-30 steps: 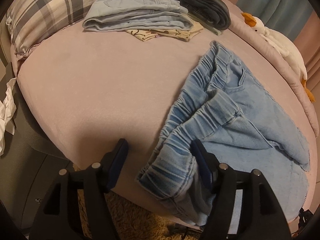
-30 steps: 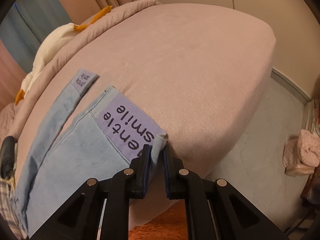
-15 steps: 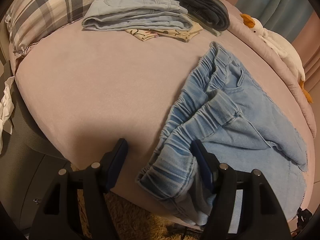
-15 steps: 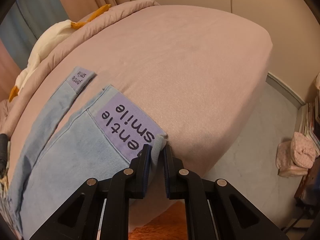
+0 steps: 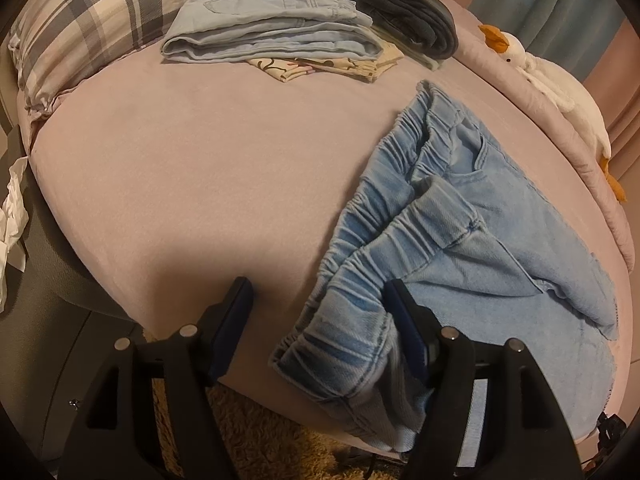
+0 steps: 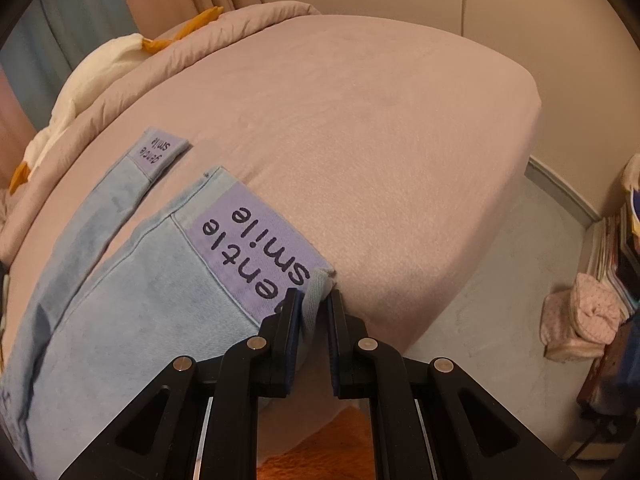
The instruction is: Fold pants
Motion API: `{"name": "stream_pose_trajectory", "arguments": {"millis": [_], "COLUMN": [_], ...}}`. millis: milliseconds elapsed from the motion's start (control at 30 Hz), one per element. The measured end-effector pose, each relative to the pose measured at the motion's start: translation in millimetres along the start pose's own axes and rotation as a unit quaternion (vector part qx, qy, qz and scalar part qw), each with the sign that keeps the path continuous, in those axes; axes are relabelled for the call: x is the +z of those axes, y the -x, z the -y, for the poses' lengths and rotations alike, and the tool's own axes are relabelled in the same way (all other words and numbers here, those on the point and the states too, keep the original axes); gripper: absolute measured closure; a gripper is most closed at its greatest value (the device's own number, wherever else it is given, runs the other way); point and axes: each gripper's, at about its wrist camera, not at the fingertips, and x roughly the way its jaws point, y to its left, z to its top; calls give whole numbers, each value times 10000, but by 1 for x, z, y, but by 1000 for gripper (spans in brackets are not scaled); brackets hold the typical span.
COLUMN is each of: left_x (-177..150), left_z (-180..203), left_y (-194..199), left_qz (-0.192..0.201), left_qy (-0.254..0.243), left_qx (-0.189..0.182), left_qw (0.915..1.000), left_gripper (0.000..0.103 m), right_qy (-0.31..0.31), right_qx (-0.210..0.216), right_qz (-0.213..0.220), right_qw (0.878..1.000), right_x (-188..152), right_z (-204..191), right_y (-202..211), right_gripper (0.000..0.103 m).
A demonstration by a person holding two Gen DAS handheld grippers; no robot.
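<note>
Light blue denim pants point(image 5: 460, 248) lie on the pink bed, the elastic waistband point(image 5: 372, 248) bunched near the front edge. My left gripper point(image 5: 320, 304) is open, its jaws straddling the waistband's near corner without closing on it. In the right wrist view the two leg hems lie on the bed; the near one carries a purple "gentle smile" cuff point(image 6: 256, 248). My right gripper point(image 6: 314, 306) is shut on that cuff's near corner at the bed's edge. The far leg's cuff point(image 6: 156, 152) lies flat.
Folded clothes point(image 5: 272, 36) and a dark grey garment point(image 5: 408, 28) lie by a plaid pillow point(image 5: 100, 16). A white goose plush point(image 5: 560, 92) lies along the far edge. A pink bundle point(image 6: 580, 320) sits on the floor at right. A shaggy rug point(image 5: 248, 440) lies below.
The right gripper's jaws have parted slightly around the cuff corner and the view has shifted a little. The left gripper stays open at the waistband.
</note>
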Motion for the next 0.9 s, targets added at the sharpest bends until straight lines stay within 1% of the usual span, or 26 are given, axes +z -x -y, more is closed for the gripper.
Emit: {"name": "stream_pose_trajectory", "arguments": {"millis": [167,300,367,633,700,800,900], "left_x": [0,-1,-2,-9,-9,-6,-4], "left_z": [2,0,-2,-2,0,6,12], "left_y": [-1,1,3,18,26,42,57], "left_qz": [2,-45,-102,-155,-99,109,325], "left_qy": [-36,-26,34,149,131,29,0], "left_qx": [19,-4,-47,-14,-38,-29,-135], "left_qw": [10000,10000,9999,9998,9999,9999,9994], "left_gripper": [33,31,29,29,29,28,20], "right_qy": [92,85,88,111,107,86,40], "right_qx": [-102,-96,-99,-104,-88,-58,-3], "right_qz": [40,40,40,29,22,22,44], "right_qw": [9999,9999,9999,9999,9999,9999,10000], "right_x": [-1,-1,-1,0,0,-1,-2], "right_z": [-3,-3,-3,-2,-2,-2,-1], "right_y": [1,1,1,2,2,2,2], "right_gripper": [95,95,95,95,95,95,94]}}
